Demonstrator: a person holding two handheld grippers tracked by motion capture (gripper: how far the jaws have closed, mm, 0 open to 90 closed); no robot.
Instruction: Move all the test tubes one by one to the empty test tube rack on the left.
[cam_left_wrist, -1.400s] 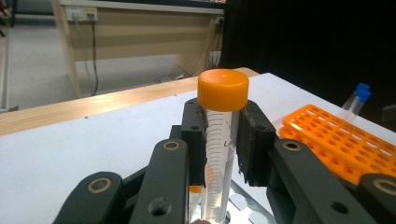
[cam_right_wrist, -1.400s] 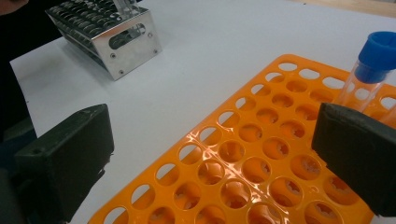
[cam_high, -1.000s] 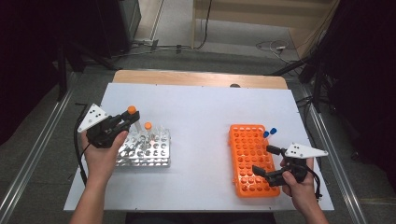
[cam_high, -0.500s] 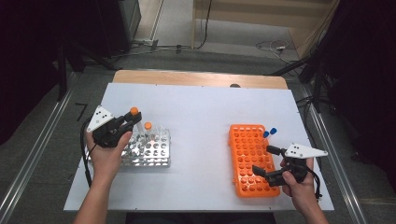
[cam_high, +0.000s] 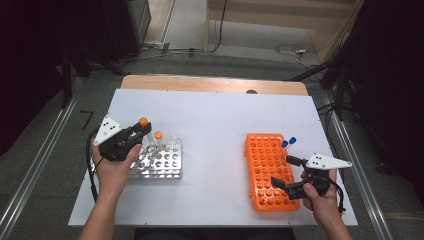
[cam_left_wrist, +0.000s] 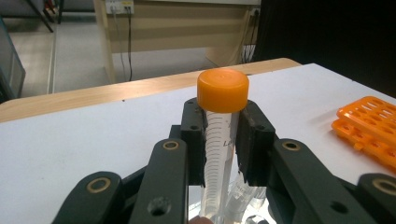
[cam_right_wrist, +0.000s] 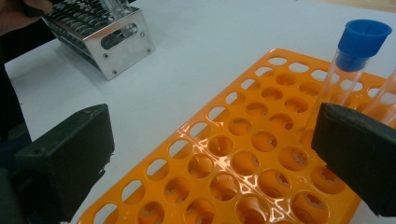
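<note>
White table (cam_high: 215, 125): metal tube rack (cam_high: 159, 161) at 9 o'clock; orange tube rack (cam_high: 267, 167) at 4 o'clock.

A clear plastic tube with an orange screw cap (cam_left_wrist: 222, 90) stands upright, printed black scale marks running down its see-through wall, its cap flat and round on top. It is clamped just below the cap, raised above a shiny metal tube rack (cam_high: 160, 162) at the left side of the white table. In the high view the tube's orange cap (cam_high: 143, 121) sits near a second orange-capped clear tube (cam_high: 158, 135) standing upright in that rack.
</note>
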